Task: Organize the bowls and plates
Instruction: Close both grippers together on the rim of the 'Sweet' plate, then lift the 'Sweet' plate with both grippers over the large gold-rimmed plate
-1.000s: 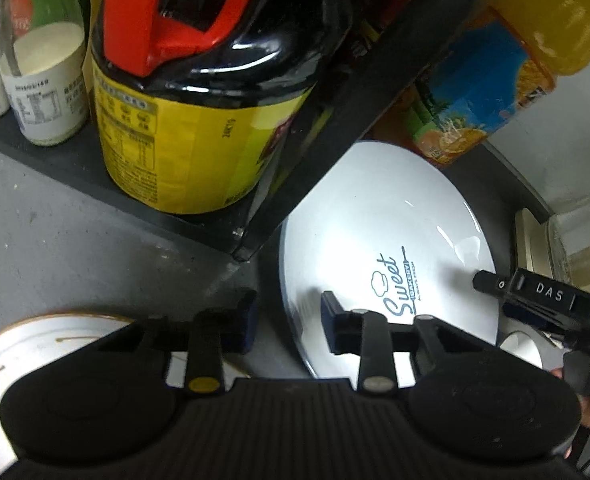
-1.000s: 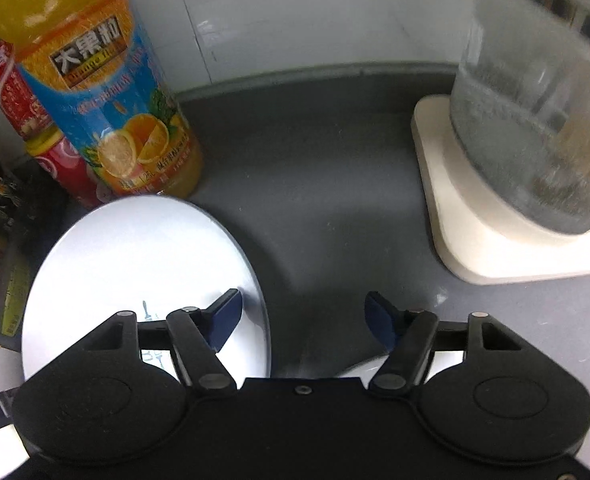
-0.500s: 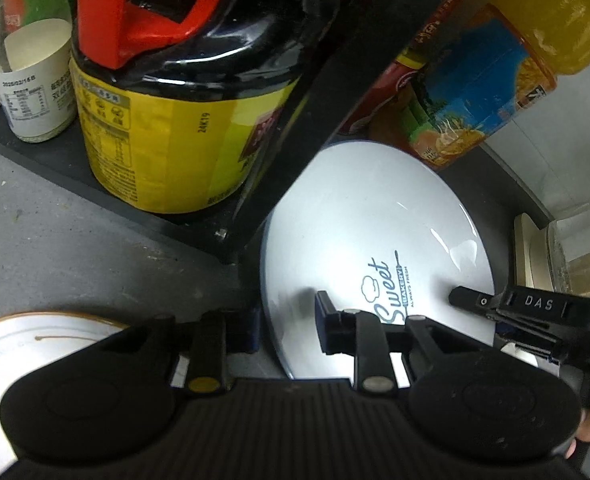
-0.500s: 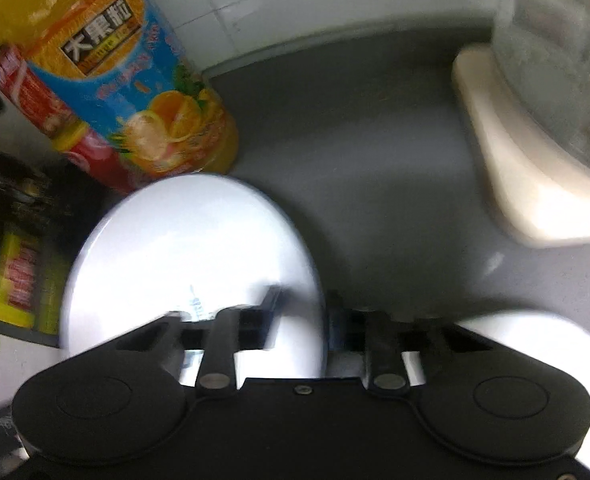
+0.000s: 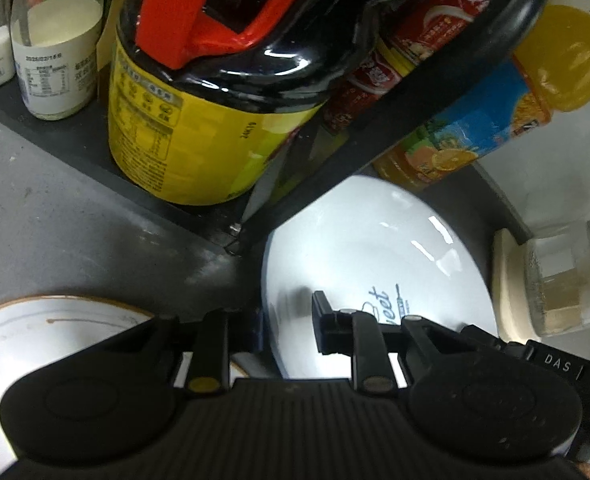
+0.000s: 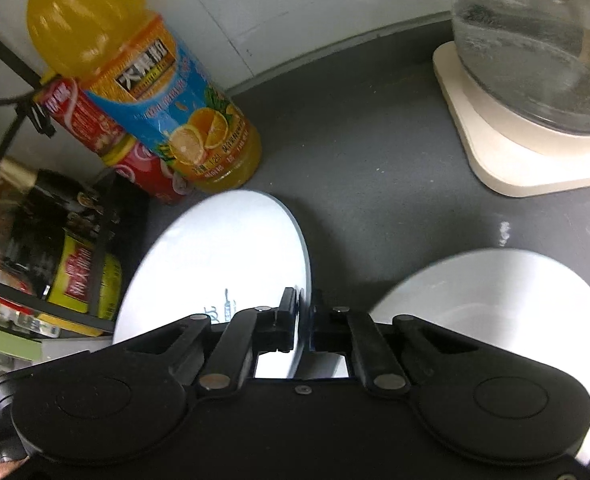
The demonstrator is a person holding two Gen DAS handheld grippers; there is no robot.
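Observation:
A white plate [image 5: 375, 260] with blue "Sweet" lettering is held at both sides and tilts above the grey counter. My left gripper [image 5: 287, 326] is shut on its left rim, one finger over the plate's face and the other under the edge. In the right wrist view the same white plate [image 6: 223, 248] stands edge-on, with my right gripper [image 6: 305, 320] shut on its right rim. A brown-rimmed white plate [image 5: 35, 340] lies at the lower left. Another white dish [image 6: 495, 300] rests on the counter to the right.
A black wire rack [image 5: 395, 112] just behind the plate holds a yellow-labelled jug [image 5: 199, 120] with a red handle and a milk bottle [image 5: 55, 48]. An orange juice bottle [image 6: 143, 92] and red bottle [image 6: 95, 124] stand beside it. A glass kettle [image 6: 535, 40] on a cream base sits far right.
My right gripper's jaws went from wide open to shut on the plate's right rim. The plate has tipped up on that side. My left gripper kept its hold.

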